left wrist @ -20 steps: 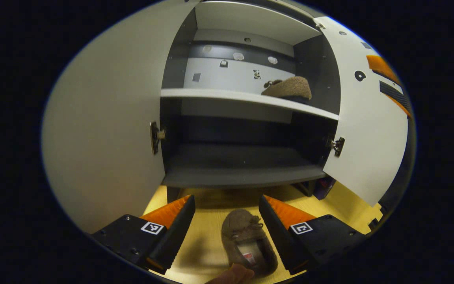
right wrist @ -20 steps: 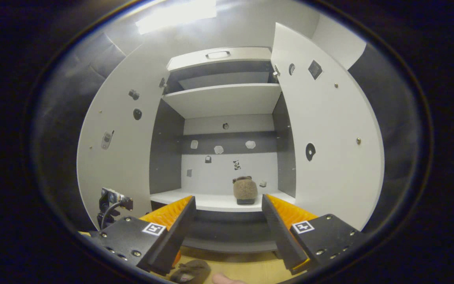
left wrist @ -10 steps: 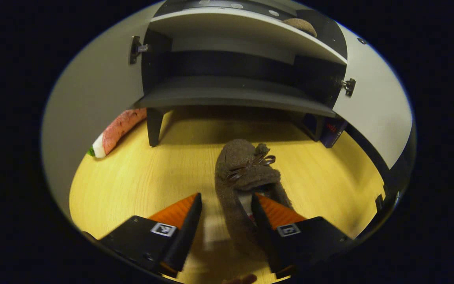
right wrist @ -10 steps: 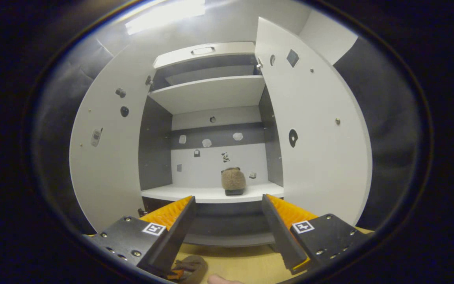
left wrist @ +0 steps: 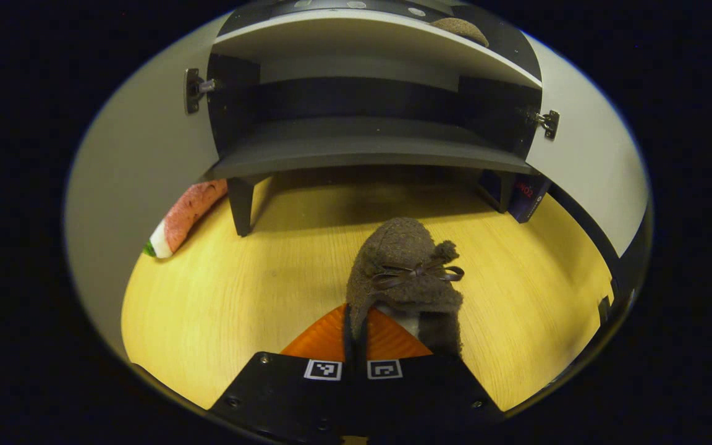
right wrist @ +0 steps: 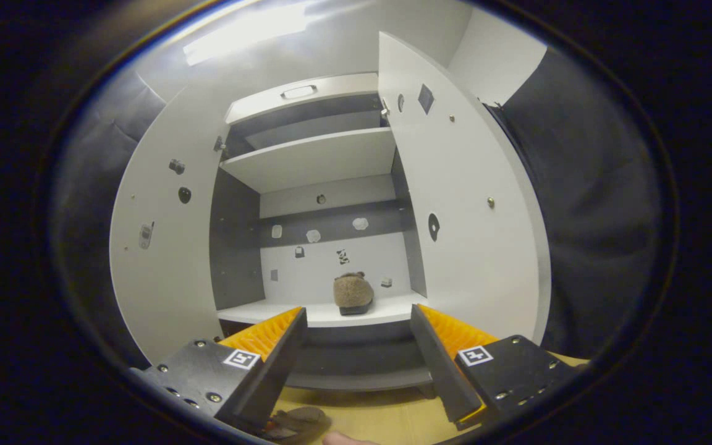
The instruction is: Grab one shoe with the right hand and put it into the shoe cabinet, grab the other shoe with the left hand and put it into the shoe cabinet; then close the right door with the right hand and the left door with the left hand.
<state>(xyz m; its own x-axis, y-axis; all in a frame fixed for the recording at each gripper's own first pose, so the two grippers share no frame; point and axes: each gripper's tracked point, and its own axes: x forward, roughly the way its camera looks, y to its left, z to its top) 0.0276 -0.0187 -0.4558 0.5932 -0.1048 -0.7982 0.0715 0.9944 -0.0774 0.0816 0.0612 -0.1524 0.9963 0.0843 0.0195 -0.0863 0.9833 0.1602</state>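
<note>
A brown fuzzy slipper (left wrist: 406, 272) with a small bow lies on the yellow wooden floor (left wrist: 238, 290) in front of the shoe cabinet. My left gripper (left wrist: 354, 330) is shut on the slipper's left side wall, near its opening. The second slipper (right wrist: 353, 292) stands on the white middle shelf (right wrist: 325, 314), toward the right; in the left gripper view the second slipper (left wrist: 458, 26) peeks over that shelf's edge. My right gripper (right wrist: 357, 312) hangs open and holds nothing, facing the cabinet from some way back. The held slipper (right wrist: 297, 421) shows low in the right gripper view.
Both white cabinet doors stand open: the left door (right wrist: 158, 259) and the right door (right wrist: 473, 210). The dark bottom shelf (left wrist: 362, 148) is bare. A pink and white plush thing (left wrist: 186, 210) lies by the cabinet's left leg, a purple box (left wrist: 526, 194) by the right.
My left gripper has dropped to the slipper on the floor and shut on its side wall. The right gripper has drawn back slightly and stayed open.
</note>
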